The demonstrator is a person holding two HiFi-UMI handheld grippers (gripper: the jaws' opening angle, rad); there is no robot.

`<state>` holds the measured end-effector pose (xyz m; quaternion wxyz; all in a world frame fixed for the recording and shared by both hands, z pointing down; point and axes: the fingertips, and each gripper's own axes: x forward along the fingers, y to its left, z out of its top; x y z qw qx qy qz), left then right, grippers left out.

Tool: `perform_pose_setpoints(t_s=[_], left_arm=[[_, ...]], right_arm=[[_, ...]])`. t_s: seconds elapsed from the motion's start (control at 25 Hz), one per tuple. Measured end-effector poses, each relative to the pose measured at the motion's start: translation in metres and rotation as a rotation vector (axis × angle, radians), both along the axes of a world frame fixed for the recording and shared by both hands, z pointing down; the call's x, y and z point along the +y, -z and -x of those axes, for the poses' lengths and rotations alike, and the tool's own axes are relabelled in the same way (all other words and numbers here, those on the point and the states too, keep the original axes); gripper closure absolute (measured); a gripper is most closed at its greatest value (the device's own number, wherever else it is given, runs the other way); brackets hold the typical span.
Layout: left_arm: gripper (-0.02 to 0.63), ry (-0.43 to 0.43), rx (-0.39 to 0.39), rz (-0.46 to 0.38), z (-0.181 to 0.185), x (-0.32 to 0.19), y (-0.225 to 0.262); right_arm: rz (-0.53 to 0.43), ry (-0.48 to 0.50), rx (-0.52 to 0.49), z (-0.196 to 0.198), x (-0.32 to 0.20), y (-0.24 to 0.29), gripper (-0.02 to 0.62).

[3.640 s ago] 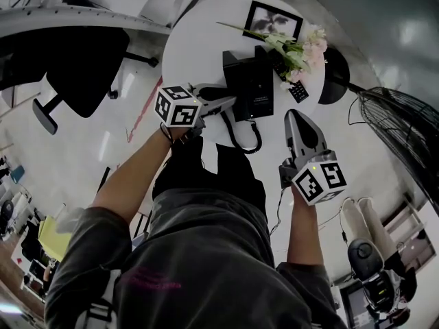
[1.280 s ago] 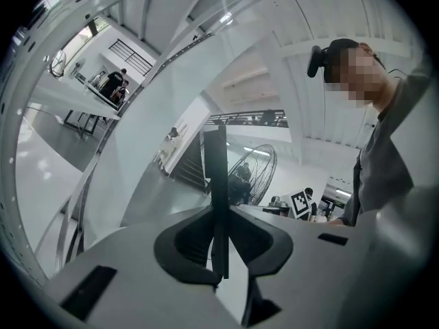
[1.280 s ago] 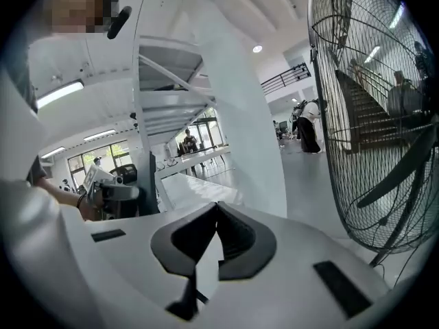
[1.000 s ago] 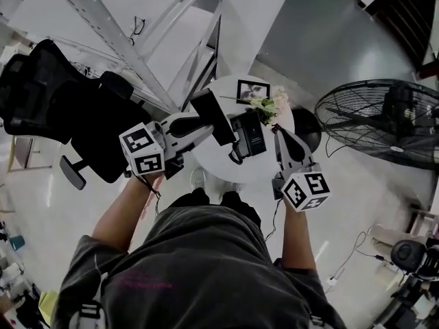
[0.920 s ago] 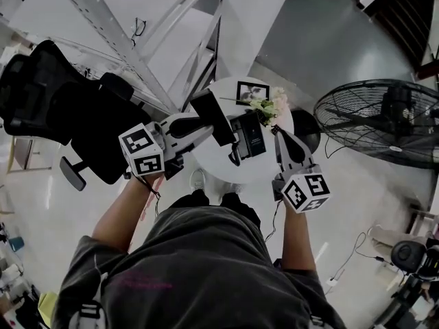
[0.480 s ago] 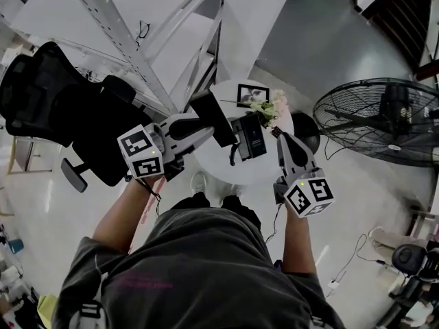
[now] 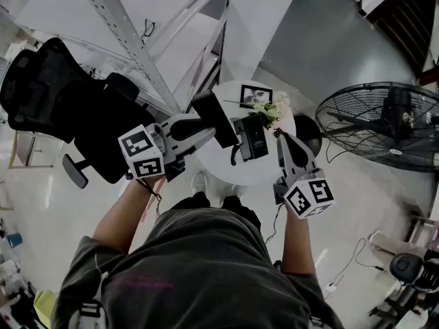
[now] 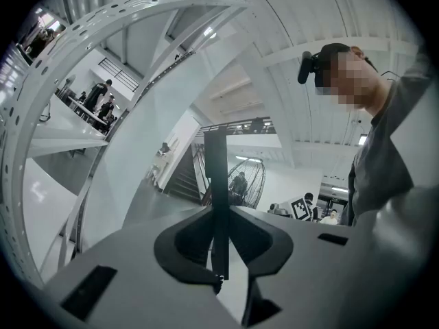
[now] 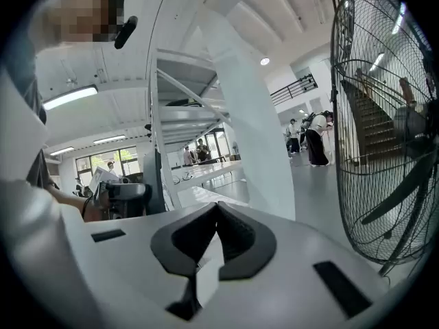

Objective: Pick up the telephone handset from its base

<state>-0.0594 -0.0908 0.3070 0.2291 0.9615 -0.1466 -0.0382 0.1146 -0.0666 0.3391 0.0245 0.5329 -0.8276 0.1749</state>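
My left gripper (image 7: pixel 204 126) is shut on the black telephone handset (image 7: pixel 215 117) and holds it high above the round white table (image 7: pixel 214 167). In the left gripper view the handset (image 8: pixel 215 184) shows edge-on as a thin dark bar standing between the jaws of the left gripper (image 8: pixel 219 214). The black phone base (image 7: pixel 251 138) sits on the table, with the cord (image 7: pixel 234 157) hanging at its near side. My right gripper (image 7: pixel 285 140) hovers to the right of the base. Its jaws meet with nothing between them in the right gripper view (image 9: pixel 217 210).
A framed photo (image 7: pixel 256 96) and a bunch of flowers (image 7: pixel 274 111) stand at the table's far side. A large floor fan (image 7: pixel 384 125) is to the right, a black office chair (image 7: pixel 62 101) to the left, and a white metal frame (image 7: pixel 130 40) behind.
Since the earliest frame the left gripper has lifted the handset off the base and well above the table. Over the last second both grippers have crept slightly upward.
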Motion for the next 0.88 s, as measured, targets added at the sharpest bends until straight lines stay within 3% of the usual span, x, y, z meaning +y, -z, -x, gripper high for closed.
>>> perform_pose_setpoints(t_s=[0.88], left_arm=[[0.528, 0.015, -0.010, 0.034, -0.018, -0.002, -0.012]], right_arm=[[0.028, 0.043, -0.008, -0.009, -0.008, -0.010, 0.577]])
